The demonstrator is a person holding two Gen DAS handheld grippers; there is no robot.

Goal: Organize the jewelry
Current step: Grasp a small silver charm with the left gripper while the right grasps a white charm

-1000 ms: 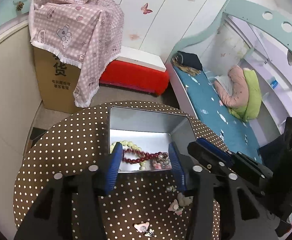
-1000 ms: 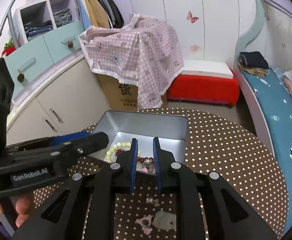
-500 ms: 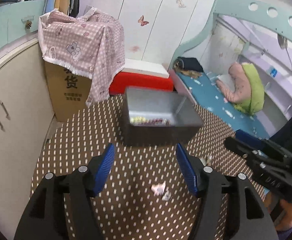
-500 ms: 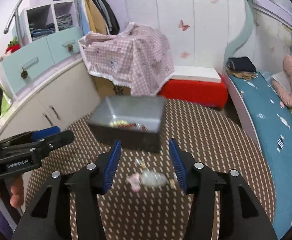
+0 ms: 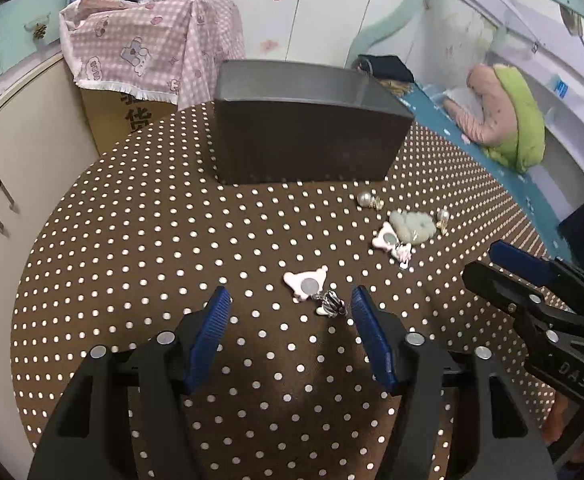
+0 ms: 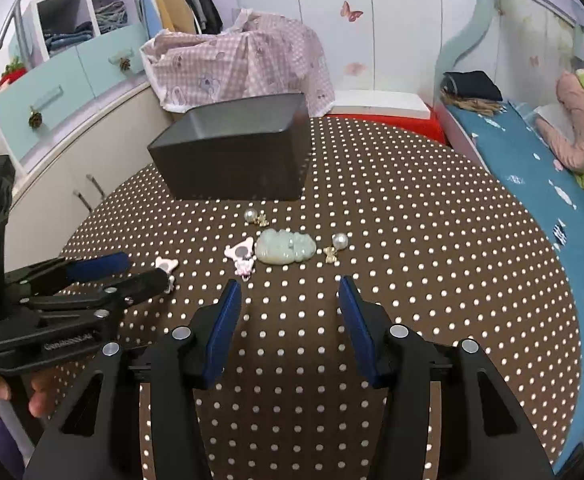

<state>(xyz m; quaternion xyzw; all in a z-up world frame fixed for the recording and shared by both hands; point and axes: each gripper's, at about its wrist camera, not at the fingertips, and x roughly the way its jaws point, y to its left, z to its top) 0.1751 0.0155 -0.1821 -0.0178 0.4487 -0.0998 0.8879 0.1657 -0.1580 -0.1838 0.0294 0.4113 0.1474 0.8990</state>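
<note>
A: The polka-dot tabletop (image 6: 432, 240) fills the frame; the grey metal box (image 6: 235, 160) sits upper centre. Below it lie the pale jade pendant (image 6: 285, 247), pink earrings (image 5: 306, 283) and pearl studs (image 6: 340, 241).

B: Both empty: left hand-held gripper (image 5: 287, 322) gapes around a pink earring; right hand-held gripper (image 6: 289, 308) gapes below the pendant.

A: Risks?

B: Likely a tiny stud skidding from closing pads. The box's contents are hidden.
</note>
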